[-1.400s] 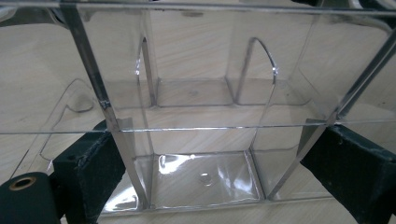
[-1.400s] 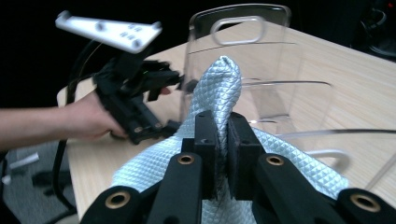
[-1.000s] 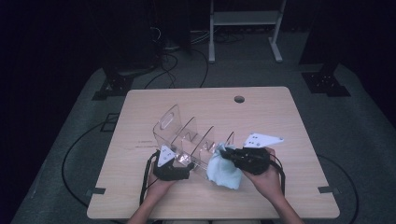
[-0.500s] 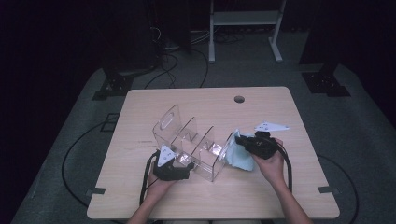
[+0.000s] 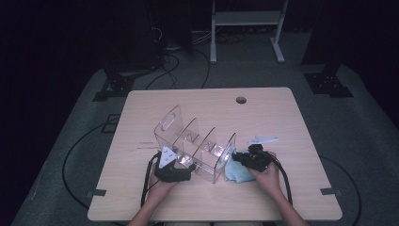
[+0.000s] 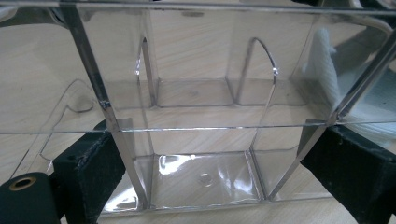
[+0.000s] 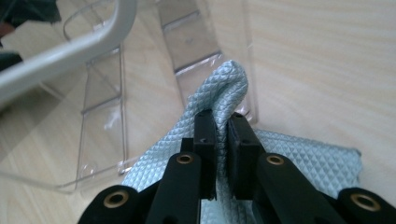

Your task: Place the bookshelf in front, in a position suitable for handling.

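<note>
A clear acrylic organizer (image 5: 193, 146) with several compartments stands in the middle of the table. My left gripper (image 5: 181, 161) clasps its near end, and in the left gripper view the organizer (image 6: 201, 107) sits between the two black jaws of the gripper (image 6: 212, 140), which press on its side walls. My right gripper (image 5: 239, 158) is shut on a fold of a light blue waffle cloth (image 5: 235, 173) at the organizer's right end. In the right gripper view the gripper (image 7: 220, 119) pinches the cloth (image 7: 224, 88), whose tip touches the clear wall. The cloth (image 6: 327, 70) shows through the acrylic.
The wooden table (image 5: 282, 117) has a round cable hole (image 5: 241, 100) near its far edge. Black cables (image 5: 75, 155) lie on the grey floor to the left. A white rack (image 5: 244, 19) stands behind the table.
My right gripper has come down with the cloth, so that the cloth now lies on the table against the organizer's right end. The left gripper and the organizer have stayed still.
</note>
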The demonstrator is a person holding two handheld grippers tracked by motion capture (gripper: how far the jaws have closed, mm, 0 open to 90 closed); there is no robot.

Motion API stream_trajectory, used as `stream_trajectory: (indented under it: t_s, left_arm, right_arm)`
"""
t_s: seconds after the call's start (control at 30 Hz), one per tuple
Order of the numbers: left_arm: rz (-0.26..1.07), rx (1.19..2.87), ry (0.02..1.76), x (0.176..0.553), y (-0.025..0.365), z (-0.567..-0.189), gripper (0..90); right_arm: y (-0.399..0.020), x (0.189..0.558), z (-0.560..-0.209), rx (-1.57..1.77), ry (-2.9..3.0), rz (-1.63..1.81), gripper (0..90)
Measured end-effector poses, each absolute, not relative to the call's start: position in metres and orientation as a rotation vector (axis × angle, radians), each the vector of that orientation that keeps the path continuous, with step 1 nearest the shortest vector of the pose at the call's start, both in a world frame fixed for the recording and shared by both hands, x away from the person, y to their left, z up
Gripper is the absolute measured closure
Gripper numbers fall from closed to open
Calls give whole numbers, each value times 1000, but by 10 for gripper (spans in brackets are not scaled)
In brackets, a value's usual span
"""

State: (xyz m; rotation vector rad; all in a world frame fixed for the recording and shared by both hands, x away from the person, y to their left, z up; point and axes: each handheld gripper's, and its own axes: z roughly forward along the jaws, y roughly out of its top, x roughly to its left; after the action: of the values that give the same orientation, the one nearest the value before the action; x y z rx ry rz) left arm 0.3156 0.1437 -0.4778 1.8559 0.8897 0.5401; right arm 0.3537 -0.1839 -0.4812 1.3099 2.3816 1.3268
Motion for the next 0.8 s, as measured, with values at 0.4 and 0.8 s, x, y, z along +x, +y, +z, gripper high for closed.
stream_trajectory:
  t_s: [0.4,0.8]
  left_arm:
    - [557,1845,909,321,139,-478,74]
    - [540,1860,878,314,137,-479,66]
  right_arm:
    - [-162,310,-460,1135,2495,1480,834]
    - [-169,317,-463,1210,2428,1513,835]
